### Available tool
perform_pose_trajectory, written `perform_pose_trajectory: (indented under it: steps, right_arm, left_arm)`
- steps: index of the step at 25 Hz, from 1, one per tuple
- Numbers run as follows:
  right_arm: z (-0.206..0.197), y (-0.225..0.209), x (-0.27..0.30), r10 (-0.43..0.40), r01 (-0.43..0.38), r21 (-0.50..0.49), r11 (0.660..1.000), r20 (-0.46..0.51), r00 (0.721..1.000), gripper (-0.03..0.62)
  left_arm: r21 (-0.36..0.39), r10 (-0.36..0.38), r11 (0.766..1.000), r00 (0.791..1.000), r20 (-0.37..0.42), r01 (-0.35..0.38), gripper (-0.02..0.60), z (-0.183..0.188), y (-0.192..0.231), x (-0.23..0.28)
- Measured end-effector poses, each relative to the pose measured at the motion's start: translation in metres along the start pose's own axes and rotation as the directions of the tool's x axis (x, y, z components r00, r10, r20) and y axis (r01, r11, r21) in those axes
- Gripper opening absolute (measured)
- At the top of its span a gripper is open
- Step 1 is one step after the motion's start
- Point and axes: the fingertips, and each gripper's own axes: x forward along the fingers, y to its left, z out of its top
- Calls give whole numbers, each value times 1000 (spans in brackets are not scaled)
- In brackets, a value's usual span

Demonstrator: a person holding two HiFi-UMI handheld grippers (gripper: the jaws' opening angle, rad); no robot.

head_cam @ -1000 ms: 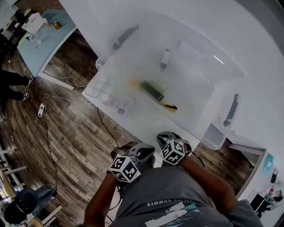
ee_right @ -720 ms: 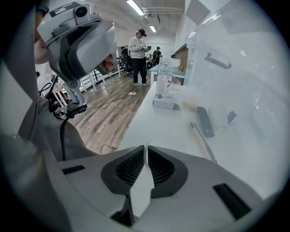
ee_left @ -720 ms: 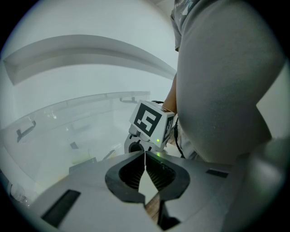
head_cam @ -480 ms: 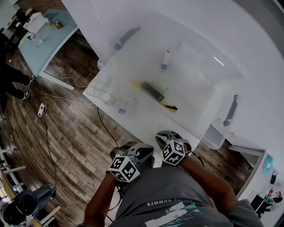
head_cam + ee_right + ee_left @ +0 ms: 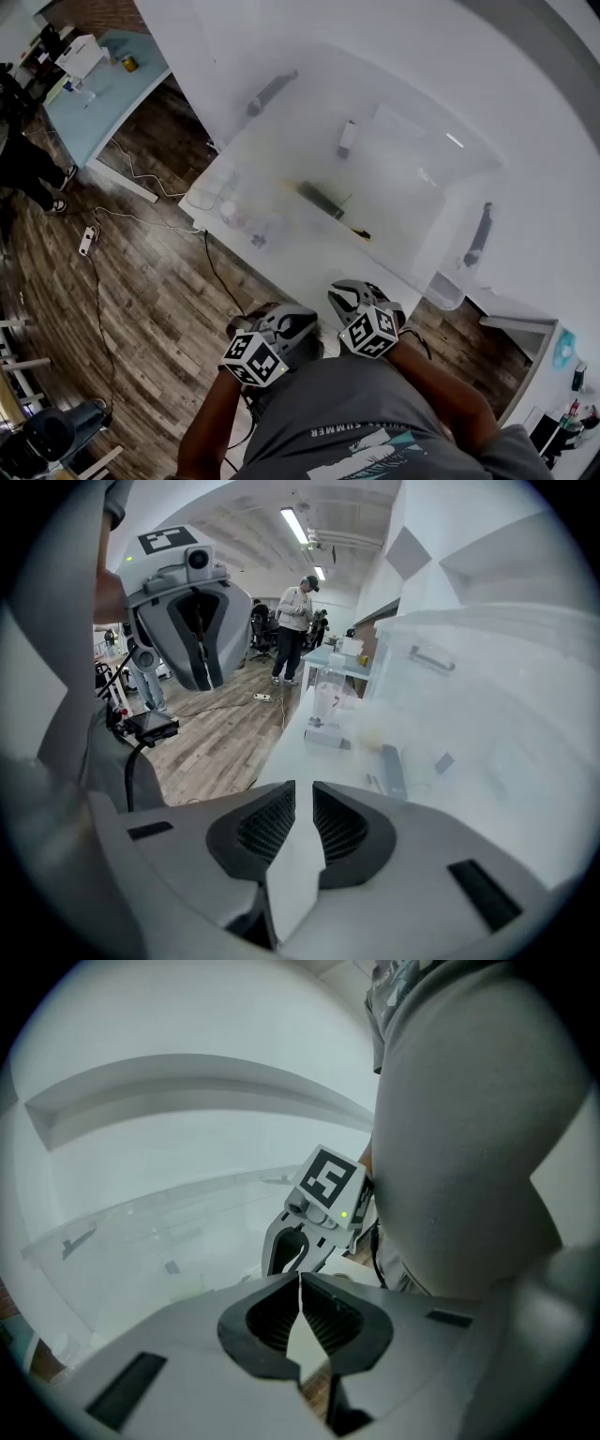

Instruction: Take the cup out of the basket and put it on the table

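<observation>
Both grippers hang close to my body, short of the white table's (image 5: pixel 309 258) near edge. My left gripper (image 5: pixel 298 317) is shut, its pads (image 5: pixel 323 1321) meeting with nothing between them. My right gripper (image 5: pixel 345 292) has just been opening; a narrow gap shows between its pads (image 5: pixel 339 825), and nothing is in it. Clear cups (image 5: pixel 230 214) stand at the table's left end beside a see-through container (image 5: pixel 199 195); one cup (image 5: pixel 327 702) shows in the right gripper view. Glare washes out the table, so I cannot make out a basket for certain.
On the table lie a dark flat bar (image 5: pixel 321 199), a yellow-handled tool (image 5: pixel 356 230), a small white bottle (image 5: pixel 347 139) and a grey handled tool (image 5: pixel 267 92). A clear tub (image 5: pixel 448 291) sits at the right. Cables cross the wooden floor (image 5: pixel 141 281). A person (image 5: pixel 295 630) stands far off.
The head view has shifted a little, so the table sits slightly higher and further left in the picture. Both grippers stay near my body.
</observation>
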Motion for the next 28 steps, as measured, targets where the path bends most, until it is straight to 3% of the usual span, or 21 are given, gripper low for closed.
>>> perform_pose_trajectory:
  steps: [5, 8, 11, 14, 18, 28]
  right_arm:
    - [31, -6, -41, -63, 63, 2, 998, 122, 991, 46]
    - [60, -4, -74, -60, 62, -1, 998, 225, 972, 14]
    - [89, 0, -108, -57, 62, -5, 998, 323, 945, 12]
    - [114, 5, -138, -63, 84, -39, 996, 385, 921, 11]
    - [128, 12, -164, -80, 118, -64, 991, 416, 906, 11]
    - [99, 46, -231, -107, 159, -74, 984, 467, 878, 11]
  left_arm:
    - [-40, 109, 994, 989, 100, -105, 15, 21, 13, -28]
    - [-89, 203, 978, 961, 190, -189, 15, 43, 27, -54]
    - [-82, 268, 963, 933, 241, -256, 15, 63, 33, -80]
    - [-34, 279, 960, 930, 239, -280, 15, 74, 29, -99]
    - [-28, 305, 951, 914, 266, -309, 15, 84, 19, -105]
    - [20, 340, 934, 905, 255, -356, 15, 115, -37, -96]
